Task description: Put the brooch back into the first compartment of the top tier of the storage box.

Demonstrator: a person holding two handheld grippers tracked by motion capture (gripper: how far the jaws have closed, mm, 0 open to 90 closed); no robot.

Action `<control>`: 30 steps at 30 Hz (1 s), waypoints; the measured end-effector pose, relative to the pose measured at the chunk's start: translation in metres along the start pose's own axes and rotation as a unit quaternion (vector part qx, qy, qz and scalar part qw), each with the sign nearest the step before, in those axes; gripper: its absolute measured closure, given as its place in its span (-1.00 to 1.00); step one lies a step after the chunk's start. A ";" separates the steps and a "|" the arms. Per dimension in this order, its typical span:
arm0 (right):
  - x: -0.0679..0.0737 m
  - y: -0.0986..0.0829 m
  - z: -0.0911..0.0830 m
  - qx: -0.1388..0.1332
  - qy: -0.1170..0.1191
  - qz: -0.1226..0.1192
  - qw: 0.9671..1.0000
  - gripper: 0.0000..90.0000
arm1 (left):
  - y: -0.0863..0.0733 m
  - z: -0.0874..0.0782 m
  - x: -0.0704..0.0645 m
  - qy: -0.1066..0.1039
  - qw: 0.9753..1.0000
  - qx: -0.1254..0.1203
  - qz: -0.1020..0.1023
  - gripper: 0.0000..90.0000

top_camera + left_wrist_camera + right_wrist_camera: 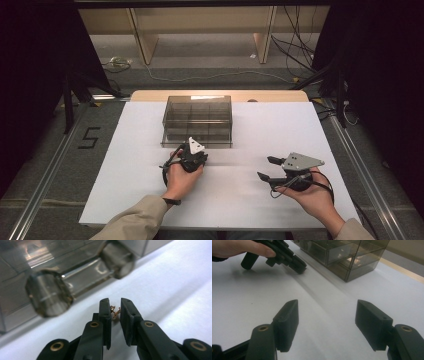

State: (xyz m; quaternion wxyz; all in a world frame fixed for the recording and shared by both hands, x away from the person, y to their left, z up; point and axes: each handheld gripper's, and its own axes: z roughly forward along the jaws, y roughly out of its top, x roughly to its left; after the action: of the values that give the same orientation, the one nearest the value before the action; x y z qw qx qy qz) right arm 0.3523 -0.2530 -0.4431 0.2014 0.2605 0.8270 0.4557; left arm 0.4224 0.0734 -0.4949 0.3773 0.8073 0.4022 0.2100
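A smoky clear drawer box (pixel 197 120) stands at the table's far middle. Two of its round drawer knobs (pixel 48 293) loom close in the left gripper view. My left gripper (pixel 193 146) is low on the white table just in front of the box and points at it. Its jaws are nearly together on a small gold-coloured wire piece (pixel 115 312) at their tips (pixel 114 305). My right gripper (pixel 265 168) hovers over the table's right half with its jaws wide apart (pixel 327 307) and nothing between them. The right gripper view takes in the left gripper (pixel 298 265) and the box (pixel 347 257).
A white sheet (pixel 125 165) covers the table, with a wooden strip (pixel 220 95) at its far edge. Behind the table run cables (pixel 210 76) on the floor, and dark stands (pixel 67 95) flank both sides. A "5" mark (pixel 89 137) lies on the floor to the left.
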 end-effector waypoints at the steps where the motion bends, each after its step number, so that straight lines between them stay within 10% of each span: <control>1: 0.000 0.000 0.000 0.000 0.000 0.000 1.000 -0.19 | 0.000 -0.002 -0.001 -0.002 1.000 -0.002 0.003 0.76; 30: 0.000 0.000 0.001 -0.008 0.000 0.007 1.000 -0.20 | -0.003 -0.058 0.007 -0.022 0.998 -0.047 0.019 0.76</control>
State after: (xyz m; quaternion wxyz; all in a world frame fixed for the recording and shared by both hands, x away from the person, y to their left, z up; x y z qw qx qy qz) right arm 0.3524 -0.2525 -0.4438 0.2005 0.2648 0.8216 0.4633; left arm 0.3876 0.1058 -0.4602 0.4193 0.8007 0.3679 0.2182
